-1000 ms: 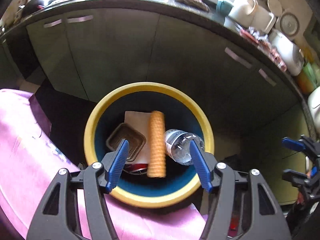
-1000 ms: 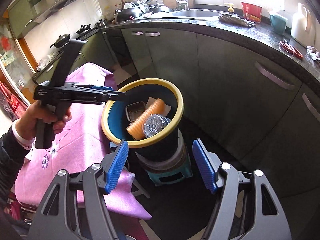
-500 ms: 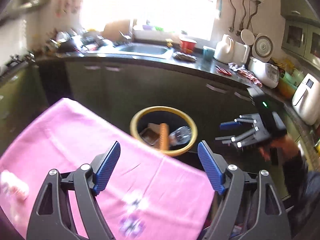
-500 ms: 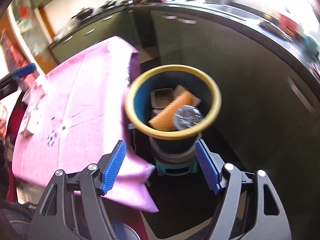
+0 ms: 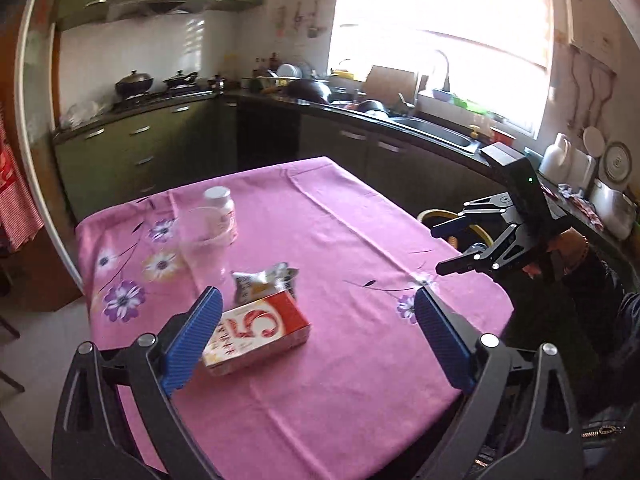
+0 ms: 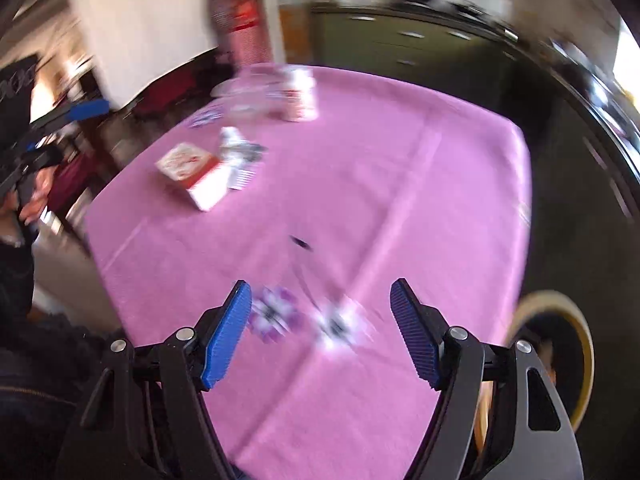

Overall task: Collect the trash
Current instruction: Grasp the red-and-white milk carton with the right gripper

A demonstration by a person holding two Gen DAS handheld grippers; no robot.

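Left wrist view: the left hand-held gripper (image 5: 316,336) hangs over the near edge of the bench (image 5: 360,380), jaws opening, wide apart and holding nothing; the box's near corner lies between them, untouched.
Box (image 5: 256,330): red and white carton lying flat, at about 11 o'clock from the jaw gap. Judged light and stiff but crushable, so a grip across its short sides looks best.
Box axis: long axis runs from 8 o'clock to 2 o'clock in this view.
Wrapper (image 5: 262,280): crumpled foil packet touching the box's far side; judged very light, soft and slippery, to be pinched at a raised fold.
Cup (image 5: 204,246): clear plastic, upright, mouth up; thin-walled, likely to buckle if squeezed.
Bottle (image 5: 220,210): small, white-capped, upright just behind the cup.
Right hand-held gripper (image 6: 320,332): partly open, empty, over the bench's edge; the picture is blurred.
Bin (image 6: 580,344): yellow-rimmed, at 3 o'clock beside the bench.
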